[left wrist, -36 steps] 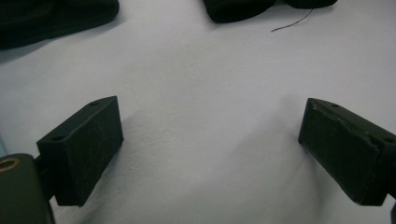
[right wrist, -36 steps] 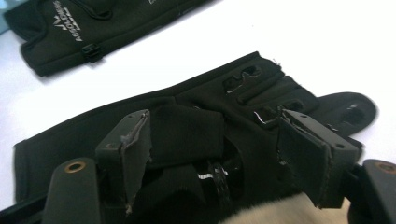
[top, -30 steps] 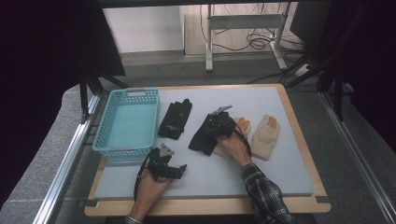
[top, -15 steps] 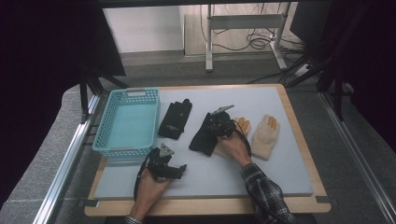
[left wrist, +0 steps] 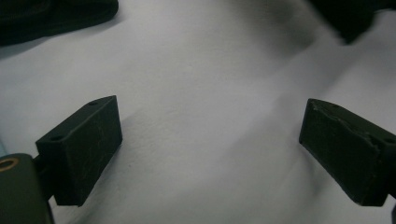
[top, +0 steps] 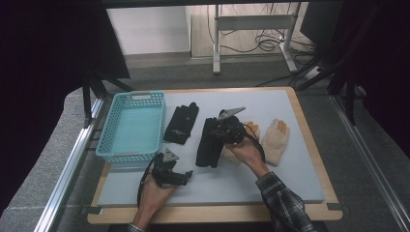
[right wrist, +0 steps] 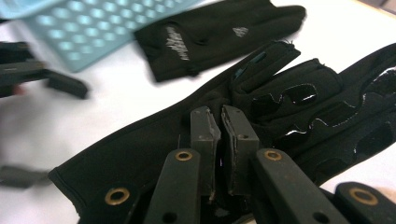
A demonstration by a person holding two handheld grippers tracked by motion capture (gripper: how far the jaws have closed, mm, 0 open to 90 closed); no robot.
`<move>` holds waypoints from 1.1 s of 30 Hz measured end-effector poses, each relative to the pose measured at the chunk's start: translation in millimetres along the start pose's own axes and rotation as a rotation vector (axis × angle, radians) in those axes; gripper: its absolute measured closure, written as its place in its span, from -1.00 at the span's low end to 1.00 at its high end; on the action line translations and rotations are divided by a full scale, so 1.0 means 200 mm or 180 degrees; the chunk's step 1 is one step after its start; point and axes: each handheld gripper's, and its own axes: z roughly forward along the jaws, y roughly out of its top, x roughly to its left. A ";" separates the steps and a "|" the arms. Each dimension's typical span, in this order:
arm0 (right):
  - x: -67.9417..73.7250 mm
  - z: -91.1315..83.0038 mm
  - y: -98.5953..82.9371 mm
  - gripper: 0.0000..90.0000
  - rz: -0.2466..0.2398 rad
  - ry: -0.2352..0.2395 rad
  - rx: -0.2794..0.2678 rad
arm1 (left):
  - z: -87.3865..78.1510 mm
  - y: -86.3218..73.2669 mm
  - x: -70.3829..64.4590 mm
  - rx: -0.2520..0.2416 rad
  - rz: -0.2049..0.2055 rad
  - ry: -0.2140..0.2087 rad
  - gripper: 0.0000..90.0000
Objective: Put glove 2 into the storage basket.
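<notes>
A black glove (top: 208, 145) lies mid-table, its shiny grip print facing up (right wrist: 299, 98). My right gripper (top: 219, 135) rests on it, jaws shut on a fold of its fabric (right wrist: 219, 125). A second black glove (top: 181, 123) with a small logo (right wrist: 219, 32) lies flat beside the blue basket (top: 109, 145). Near the front edge my left gripper (top: 185, 175) stands wide open over bare table (left wrist: 210, 140), with nothing between its fingers (left wrist: 79, 149).
The basket (right wrist: 93, 23) looks empty. A beige glove (top: 278, 140) lies to the right of the right hand, and another beige one (top: 252, 129) is partly hidden under that hand. The white table top (top: 290, 183) ends in a wooden rim.
The right gripper has shifted only slightly on the black glove. The left gripper stays in place, still open.
</notes>
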 end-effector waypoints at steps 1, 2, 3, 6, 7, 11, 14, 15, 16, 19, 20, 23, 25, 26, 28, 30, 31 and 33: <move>0.01 -0.02 0.00 0.83 -0.0017 0.0037 -0.0014 | 0.00 0.00 0.00 0.0027 0.0053 0.0056 -0.86; 0.03 -0.04 0.00 0.83 -0.0052 0.0090 -0.0019 | -0.01 -0.01 -0.01 0.0042 0.0086 0.0098 -0.87; 0.05 -0.06 -0.01 0.83 -0.0099 0.0122 -0.0026 | -0.02 -0.01 0.00 0.0051 0.0088 0.0108 -0.87; 0.12 -0.12 -0.04 0.83 -0.0203 0.0264 -0.0049 | -0.06 -0.02 0.01 0.0008 0.0093 0.0205 -0.88; 0.14 -0.15 -0.06 0.83 -0.0251 0.0330 -0.0051 | -0.07 -0.03 0.02 0.0008 0.0097 0.0202 -0.88; 0.23 -0.20 -0.12 0.83 -0.0373 0.0461 -0.0018 | -0.11 -0.06 0.05 -0.0044 0.0052 0.0233 -0.88; 0.28 -0.21 -0.18 0.83 -0.0427 0.0598 0.0014 | -0.12 -0.08 0.07 -0.0052 0.0003 0.0261 -0.88; 0.29 -0.20 -0.20 0.83 -0.0432 0.0631 0.0039 | -0.11 -0.08 0.07 -0.0043 0.0008 0.0270 -0.88; 0.30 -0.19 -0.22 0.83 -0.0443 0.0656 0.0061 | -0.11 -0.09 0.07 -0.0017 0.0035 0.0281 -0.88; 0.33 -0.13 -0.28 0.83 -0.0443 0.0678 0.0170 | -0.09 -0.09 0.07 -0.0011 0.0025 0.0251 -0.88; 0.33 -0.11 -0.30 0.82 -0.0433 0.0685 0.0201 | -0.08 -0.09 0.07 -0.0013 -0.0004 0.0234 -0.88; 0.34 -0.03 -0.36 0.75 -0.0399 0.0619 0.0307 | -0.08 -0.09 0.09 0.0012 -0.0079 0.0168 -0.89; 0.34 -0.01 -0.38 0.63 -0.0359 0.0627 0.0296 | -0.08 -0.09 0.09 0.0012 -0.0076 0.0170 -0.89; 0.33 -0.02 -0.37 0.54 -0.0334 0.0624 0.0262 | -0.08 -0.09 0.09 0.0012 -0.0075 0.0170 -0.89; 0.31 -0.04 -0.36 0.43 -0.0299 0.0603 0.0182 | -0.08 -0.09 0.09 0.0013 -0.0075 0.0169 -0.89; 0.29 -0.07 -0.34 0.31 -0.0259 0.0545 0.0108 | -0.08 -0.09 0.09 0.0014 -0.0078 0.0168 -0.89; 0.28 -0.08 -0.33 0.27 -0.0253 0.0501 0.0078 | -0.08 -0.09 0.09 0.0014 -0.0078 0.0170 -0.89; 0.25 -0.08 -0.32 0.18 -0.0219 0.0442 0.0032 | -0.08 -0.09 0.09 0.0013 -0.0077 0.0169 -0.89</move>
